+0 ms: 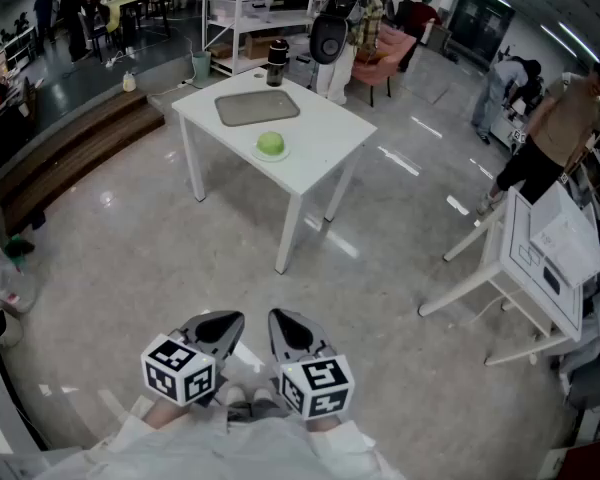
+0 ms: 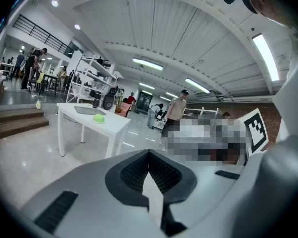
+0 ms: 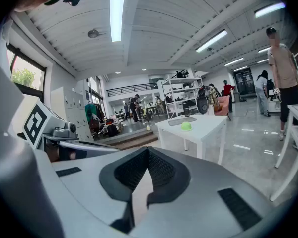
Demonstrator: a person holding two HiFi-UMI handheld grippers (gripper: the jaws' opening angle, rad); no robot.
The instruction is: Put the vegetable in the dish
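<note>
The green vegetable [image 1: 271, 144] sits on the white surface [image 1: 325, 138], just beside the flat grey dish [image 1: 257, 108], on the side of the dish nearer the person. It rests on what looks like a small pale saucer and does not touch the dish. A black container [image 1: 277, 63] stands beyond the dish, at the surface's far corner. Both tools are held well apart from the dish, low over the floor [image 1: 130, 268] and close to the person's body. The left tool [image 1: 216, 320] has its jaws closed together with nothing between them. The right tool [image 1: 290, 320], just beside it, is likewise closed and empty.
</note>
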